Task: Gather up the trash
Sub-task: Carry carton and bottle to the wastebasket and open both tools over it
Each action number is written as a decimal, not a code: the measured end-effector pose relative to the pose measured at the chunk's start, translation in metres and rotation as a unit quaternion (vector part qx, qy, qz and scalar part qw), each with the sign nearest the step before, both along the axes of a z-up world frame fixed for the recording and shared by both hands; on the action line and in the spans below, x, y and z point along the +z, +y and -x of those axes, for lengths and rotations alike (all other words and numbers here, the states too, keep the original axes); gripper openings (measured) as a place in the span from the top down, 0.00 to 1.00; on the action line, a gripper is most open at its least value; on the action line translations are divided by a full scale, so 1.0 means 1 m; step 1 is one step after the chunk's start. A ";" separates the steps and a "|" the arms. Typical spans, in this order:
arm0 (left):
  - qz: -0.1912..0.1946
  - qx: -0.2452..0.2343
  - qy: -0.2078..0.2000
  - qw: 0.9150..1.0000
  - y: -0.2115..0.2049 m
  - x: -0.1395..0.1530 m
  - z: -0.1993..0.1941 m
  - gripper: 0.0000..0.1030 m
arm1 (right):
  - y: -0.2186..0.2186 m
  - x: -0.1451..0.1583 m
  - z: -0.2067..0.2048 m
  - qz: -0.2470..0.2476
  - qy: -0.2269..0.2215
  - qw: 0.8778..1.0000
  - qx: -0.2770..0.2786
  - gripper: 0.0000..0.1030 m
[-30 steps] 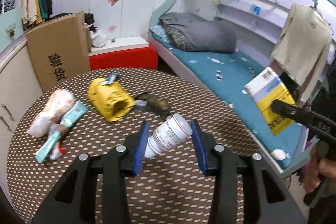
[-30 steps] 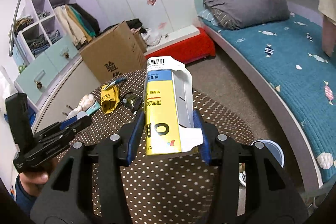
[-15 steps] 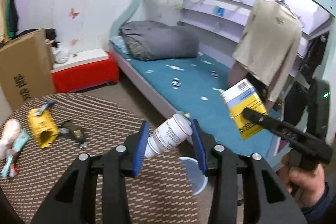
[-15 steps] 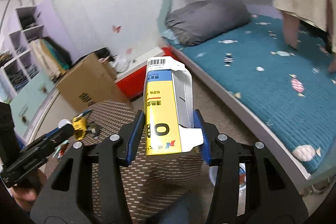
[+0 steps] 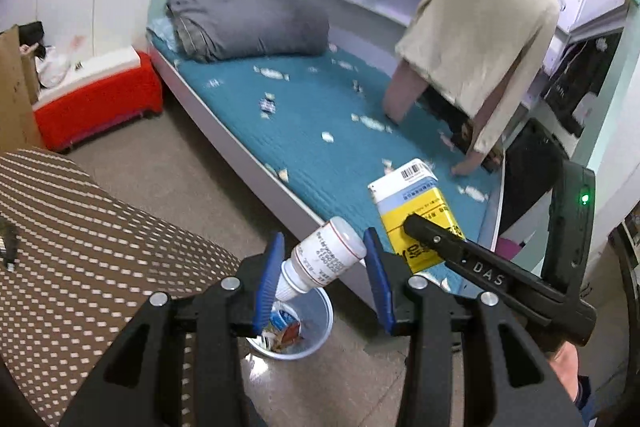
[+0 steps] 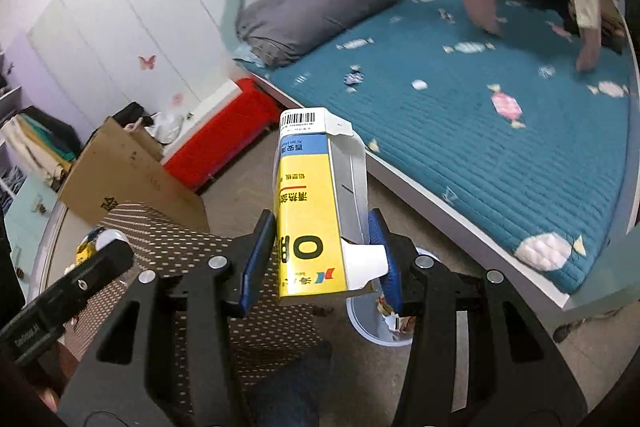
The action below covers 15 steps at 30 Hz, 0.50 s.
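My left gripper (image 5: pixel 322 259) is shut on a small white medicine bottle (image 5: pixel 325 259), which hangs tilted over the floor just above a light blue trash bin (image 5: pixel 320 331) holding several wrappers. My right gripper (image 6: pixel 320 247) is shut on a yellow, blue and white carton box (image 6: pixel 310 211), held upright. The same box (image 5: pixel 416 215) shows at the right of the left wrist view, clamped by the right gripper's finger (image 5: pixel 440 245). The bin (image 6: pixel 360 319) peeks out behind the right gripper's right finger. The left gripper's body (image 6: pixel 68 291) shows at lower left.
A round table with a brown dotted cloth (image 5: pixel 80 227) lies to the left, with a yellow wrapper (image 6: pixel 86 247) on it. A bed with a teal cover (image 5: pixel 320 139) runs behind the bin. A red box (image 5: pixel 96 103) and a cardboard box (image 6: pixel 124 171) stand by the wall.
Both grippers swung away from the table toward the floor beside the bed, still holding the bottle and the carton. The trash bin came into view under the left gripper.
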<state>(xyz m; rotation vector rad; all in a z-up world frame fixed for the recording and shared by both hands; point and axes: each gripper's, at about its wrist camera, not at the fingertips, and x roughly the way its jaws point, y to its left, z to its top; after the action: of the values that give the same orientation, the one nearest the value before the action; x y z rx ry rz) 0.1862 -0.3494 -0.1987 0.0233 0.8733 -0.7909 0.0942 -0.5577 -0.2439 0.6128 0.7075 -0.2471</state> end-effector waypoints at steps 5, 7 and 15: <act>-0.038 -0.010 0.035 0.999 -0.033 -0.038 -0.015 0.61 | -0.014 -0.030 -0.012 -0.020 0.027 0.999 -0.005 0.54; -0.050 -0.014 0.049 0.997 -0.042 -0.051 -0.021 0.61 | -0.020 -0.043 -0.017 -0.030 0.039 0.999 -0.008 0.54; -0.097 -0.034 0.095 0.990 -0.074 -0.099 -0.038 0.61 | -0.032 -0.088 -0.032 -0.068 0.073 0.995 -0.015 0.51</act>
<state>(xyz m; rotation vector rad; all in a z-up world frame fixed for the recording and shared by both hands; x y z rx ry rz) 0.2241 -0.4235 -0.2981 0.1515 1.1330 -0.7770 0.1267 -0.5901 -0.3316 0.7403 0.8627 -0.2746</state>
